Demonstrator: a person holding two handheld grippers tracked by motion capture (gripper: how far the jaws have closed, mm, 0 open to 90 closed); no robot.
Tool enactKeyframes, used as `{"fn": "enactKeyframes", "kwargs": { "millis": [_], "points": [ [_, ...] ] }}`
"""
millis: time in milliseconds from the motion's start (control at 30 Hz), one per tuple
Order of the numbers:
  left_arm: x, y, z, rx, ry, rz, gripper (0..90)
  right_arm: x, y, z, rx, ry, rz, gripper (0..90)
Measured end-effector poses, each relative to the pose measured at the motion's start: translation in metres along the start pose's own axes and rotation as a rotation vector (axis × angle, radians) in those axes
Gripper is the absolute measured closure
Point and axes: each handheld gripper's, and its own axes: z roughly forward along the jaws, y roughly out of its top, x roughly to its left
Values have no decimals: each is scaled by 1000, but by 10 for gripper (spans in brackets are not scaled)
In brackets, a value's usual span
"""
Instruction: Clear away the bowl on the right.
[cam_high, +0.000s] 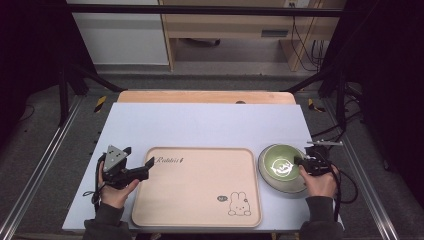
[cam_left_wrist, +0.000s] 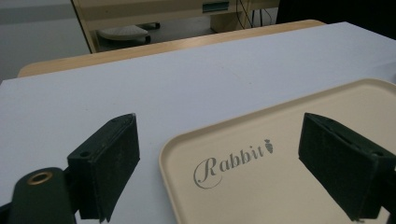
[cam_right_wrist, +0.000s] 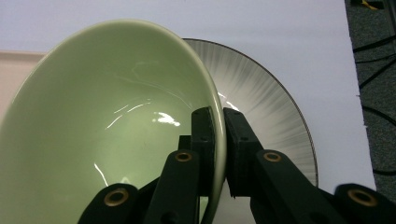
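Two black jaws of our right gripper (cam_right_wrist: 218, 140) pinch the rim of the glossy pale-green ceramic bowl (cam_right_wrist: 112, 126), tilted over the grey ribbed plate (cam_right_wrist: 266, 107) just beyond. Our left gripper (cam_left_wrist: 219, 168) gapes empty, straddling the beige rabbit-printed plastic tray (cam_left_wrist: 289, 186) corner. We should probably lift slowly, keeping the pinch firm.

Left gripper (cam_left_wrist: 219, 163): jaws standing wide apart, gripping nothing.
Tray (cam_left_wrist: 289, 186): beige, lettered "Rabbit", its corner lying between the jaws on the white table (cam_left_wrist: 187, 84).
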Motion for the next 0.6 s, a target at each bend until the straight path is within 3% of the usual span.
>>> {"fn": "enactKeyframes", "kwargs": {
  "millis": [600],
  "points": [
    [0, 1, -1, -4, 0, -1, 121, 1, 0, -4, -6, -3, -9, 832]
  ]
}}
